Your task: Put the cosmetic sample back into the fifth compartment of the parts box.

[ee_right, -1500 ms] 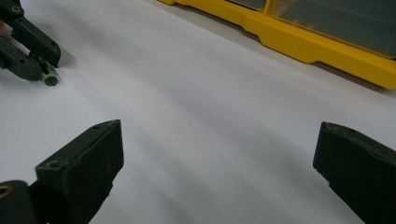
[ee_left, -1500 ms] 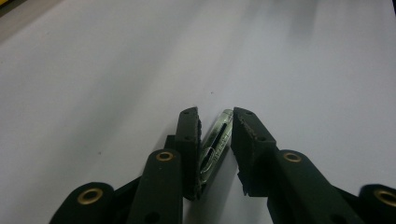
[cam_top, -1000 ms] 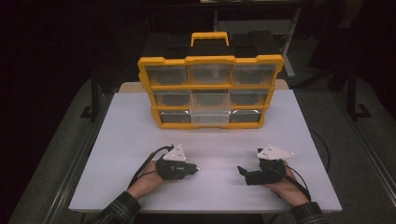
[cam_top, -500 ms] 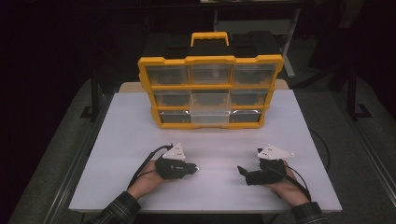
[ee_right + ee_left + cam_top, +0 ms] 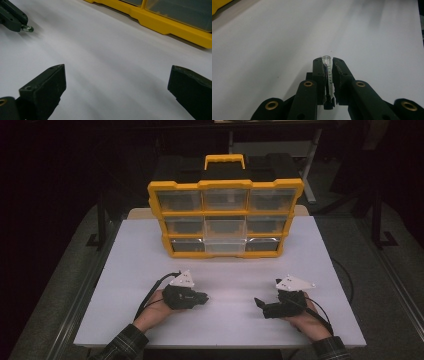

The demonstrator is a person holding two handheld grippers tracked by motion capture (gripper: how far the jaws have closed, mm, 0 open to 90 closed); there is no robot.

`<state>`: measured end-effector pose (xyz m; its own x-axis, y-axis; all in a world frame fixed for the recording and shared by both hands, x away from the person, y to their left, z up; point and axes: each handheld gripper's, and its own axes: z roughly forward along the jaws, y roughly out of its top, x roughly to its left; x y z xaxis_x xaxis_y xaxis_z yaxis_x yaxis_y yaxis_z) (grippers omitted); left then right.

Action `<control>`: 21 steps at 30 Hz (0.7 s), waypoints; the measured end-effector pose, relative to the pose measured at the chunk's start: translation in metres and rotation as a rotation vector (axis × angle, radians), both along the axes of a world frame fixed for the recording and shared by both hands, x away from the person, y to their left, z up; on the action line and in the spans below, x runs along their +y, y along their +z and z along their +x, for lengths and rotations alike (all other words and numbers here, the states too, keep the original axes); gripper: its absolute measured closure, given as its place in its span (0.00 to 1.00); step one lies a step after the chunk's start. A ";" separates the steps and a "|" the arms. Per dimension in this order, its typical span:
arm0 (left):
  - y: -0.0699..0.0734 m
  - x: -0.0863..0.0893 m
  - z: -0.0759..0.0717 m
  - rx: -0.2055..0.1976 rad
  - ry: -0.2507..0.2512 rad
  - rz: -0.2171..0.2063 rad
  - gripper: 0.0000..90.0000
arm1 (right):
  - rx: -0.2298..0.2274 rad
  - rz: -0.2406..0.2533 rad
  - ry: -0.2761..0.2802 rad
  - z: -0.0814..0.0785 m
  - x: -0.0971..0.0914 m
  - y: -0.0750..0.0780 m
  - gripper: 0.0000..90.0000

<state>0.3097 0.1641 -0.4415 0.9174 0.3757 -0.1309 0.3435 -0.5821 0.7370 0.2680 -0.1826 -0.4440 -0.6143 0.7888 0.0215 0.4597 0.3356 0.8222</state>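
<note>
My left gripper [image 5: 202, 296] lies low on the white table [image 5: 135, 260], pointing right. In the left gripper view its jaws [image 5: 327, 61] are shut on a thin clear glass tube [image 5: 328, 72] with printed lettering, whose open end sticks out just past the fingertips. My right gripper [image 5: 259, 302] rests on the table opposite it, pointing left, with its jaws [image 5: 117, 80] wide open and nothing between them. The right gripper view also catches the left gripper [image 5: 12, 17] at the top left, with the tube tip [image 5: 29, 29] poking out. A gap of bare table separates the two grippers.
A yellow parts organizer [image 5: 225, 215] with clear drawers and a yellow handle stands upright at the back middle of the table. Its yellow base [image 5: 162, 23] runs across the top of the right gripper view. Dark floor surrounds the table.
</note>
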 end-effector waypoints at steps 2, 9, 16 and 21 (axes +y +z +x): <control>0.001 0.001 0.000 0.006 -0.002 -0.001 0.89 | -0.008 0.000 0.002 0.000 0.000 0.000 0.01; 0.009 0.004 0.002 0.016 0.009 -0.024 0.89 | -0.011 0.000 0.004 0.001 -0.001 0.000 0.01; 0.020 0.008 0.003 0.009 0.008 -0.029 0.89 | -0.006 0.010 0.000 0.000 0.000 0.001 0.01; 0.030 0.010 0.005 0.000 0.019 -0.037 0.89 | -0.006 0.009 0.002 0.000 -0.001 0.001 0.01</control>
